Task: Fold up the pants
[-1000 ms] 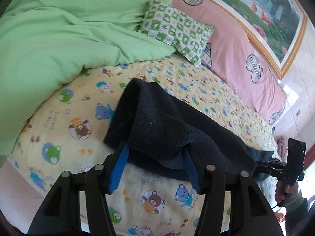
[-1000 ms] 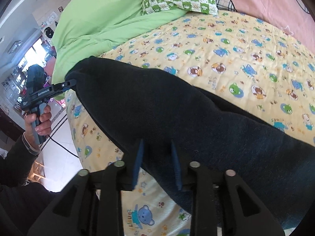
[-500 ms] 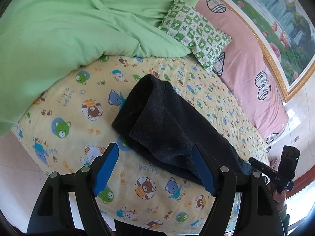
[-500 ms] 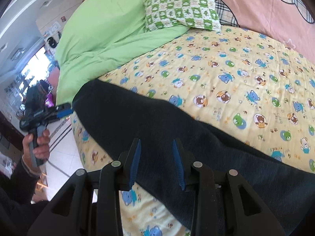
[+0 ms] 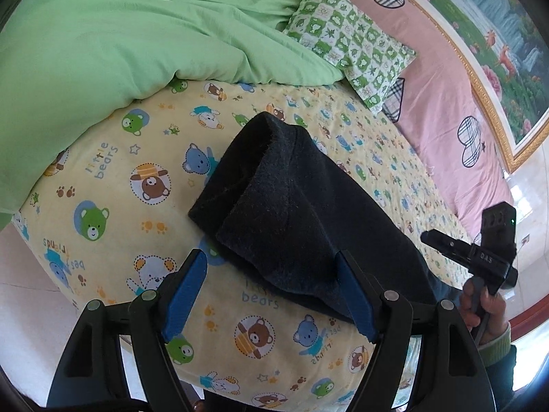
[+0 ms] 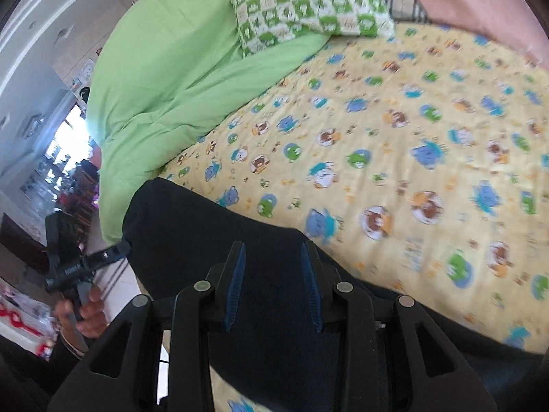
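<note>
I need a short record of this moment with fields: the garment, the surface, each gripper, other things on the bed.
garment: dark pants, folded over, lying near the bed edge
surface: yellow bear-print sheet
left gripper: open, one pad at the pants' edge, not gripping
right gripper: jaws narrow, over the pants; grip unclear
other things: green duvet, green checked pillow, pink heart-print cover

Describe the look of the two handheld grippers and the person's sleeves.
Both the left gripper and right gripper are black with cut-out frames, silver rivets and ribbed blue-padded fingers. Each has a pistol handle. Sleeves are dark; one cuff is light green.
</note>
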A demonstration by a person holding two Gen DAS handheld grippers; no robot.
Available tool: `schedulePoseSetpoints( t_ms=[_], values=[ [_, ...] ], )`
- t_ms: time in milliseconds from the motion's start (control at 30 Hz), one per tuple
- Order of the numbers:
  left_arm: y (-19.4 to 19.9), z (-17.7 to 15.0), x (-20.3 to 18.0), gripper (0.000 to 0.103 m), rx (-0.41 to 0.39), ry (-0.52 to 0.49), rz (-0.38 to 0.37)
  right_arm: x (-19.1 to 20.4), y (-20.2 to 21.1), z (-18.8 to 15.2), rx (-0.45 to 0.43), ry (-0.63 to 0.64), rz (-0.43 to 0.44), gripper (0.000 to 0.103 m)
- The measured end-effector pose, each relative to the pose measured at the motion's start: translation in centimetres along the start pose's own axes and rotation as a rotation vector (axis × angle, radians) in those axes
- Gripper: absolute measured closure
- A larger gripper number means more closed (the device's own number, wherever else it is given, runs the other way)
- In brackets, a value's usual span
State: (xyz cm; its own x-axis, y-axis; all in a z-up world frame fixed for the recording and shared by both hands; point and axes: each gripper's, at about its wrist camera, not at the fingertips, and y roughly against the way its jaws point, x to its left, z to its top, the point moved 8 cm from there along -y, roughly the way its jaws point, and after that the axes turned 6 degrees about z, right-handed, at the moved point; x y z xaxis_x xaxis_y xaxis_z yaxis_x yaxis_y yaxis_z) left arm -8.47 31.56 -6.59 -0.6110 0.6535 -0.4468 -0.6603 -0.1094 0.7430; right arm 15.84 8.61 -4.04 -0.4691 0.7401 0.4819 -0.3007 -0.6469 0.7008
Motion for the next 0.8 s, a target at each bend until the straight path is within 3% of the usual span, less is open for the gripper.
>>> schedulePoseSetpoints(
  t_ms=[233, 400, 533, 567, 600, 667, 800],
  values=[
    [-1.5, 0.0, 0.5, 0.026, 0.029, 0.0, 0.005, -2.0, -5.1, 1.4, 0.161, -0.047, 0.022, 0.068],
    [-2.7, 0.5, -0.2, 0.027, 0.023, -0.045, 0.006, -1.8, -8.2, 0.3, 0.361, 0.027, 0.043, 0.068],
    [-3.5, 1.1, -0.8, 0.032, 0.005, -0.065, 0.003, -0.3, -8.1, -0.4, 0.446, 0.181, -0.01, 0.085],
    [-3.7, 1.2, -0.9, 0.042, -0.005, -0.073, 0.009, 0.1, -7.9, -0.5, 0.445, 0.233, -0.047, 0.088],
    [-3.9, 1.4, -0.9, 0.058, -0.009, -0.08, 0.017, 0.2, -7.8, -0.4, 0.441, 0.263, -0.076, 0.089],
    [-3.9, 1.8, -1.1, 0.079, -0.002, -0.066, -0.019, 1.2, -6.9, -0.2, 0.397, 0.361, -0.167, 0.09],
    [-0.4, 3.7, -3.1, 0.08, -0.092, -0.102, -0.057, 3.2, -4.6, 1.4, 0.263, 0.495, -0.299, 0.091]
  ],
)
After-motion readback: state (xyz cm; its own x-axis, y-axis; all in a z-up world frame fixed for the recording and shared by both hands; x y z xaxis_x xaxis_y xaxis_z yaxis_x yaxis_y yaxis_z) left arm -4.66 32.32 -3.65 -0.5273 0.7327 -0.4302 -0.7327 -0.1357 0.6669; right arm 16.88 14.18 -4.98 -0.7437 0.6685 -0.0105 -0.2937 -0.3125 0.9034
